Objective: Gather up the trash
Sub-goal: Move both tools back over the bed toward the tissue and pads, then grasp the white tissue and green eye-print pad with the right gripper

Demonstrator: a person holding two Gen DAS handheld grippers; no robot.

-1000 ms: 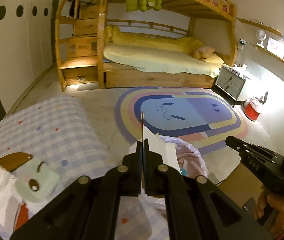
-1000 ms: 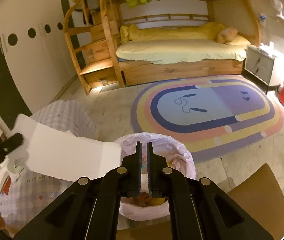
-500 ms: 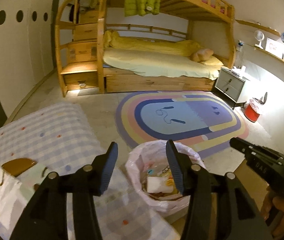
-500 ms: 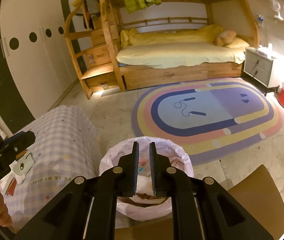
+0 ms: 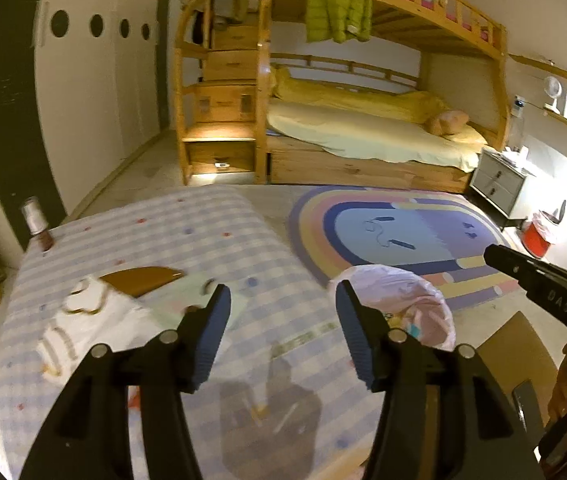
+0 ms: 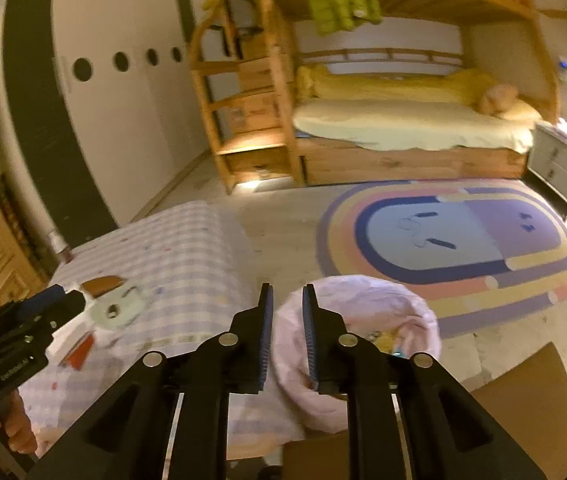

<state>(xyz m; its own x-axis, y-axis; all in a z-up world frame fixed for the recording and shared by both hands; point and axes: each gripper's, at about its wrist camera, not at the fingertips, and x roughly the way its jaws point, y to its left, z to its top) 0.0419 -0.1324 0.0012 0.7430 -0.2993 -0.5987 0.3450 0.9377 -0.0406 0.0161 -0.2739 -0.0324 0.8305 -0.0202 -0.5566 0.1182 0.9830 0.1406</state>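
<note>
Holding the left gripper (image 5: pixel 281 312) over the checked desk (image 5: pixel 211 236), we are keeping its fingers (image 5: pixel 213 320) spread wide and empty. Our right gripper (image 6: pixel 286 322) is hovering with fingers slightly parted, gripping nothing, above the trash bin (image 6: pixel 367 300), which is standing on the floor just beside the desk, trash lying inside its pink liner.

Both wrist views forward, sharing trash bin (image 5: pixel 411 300) and bunk bed (image 6: pixel 411 128).
</note>
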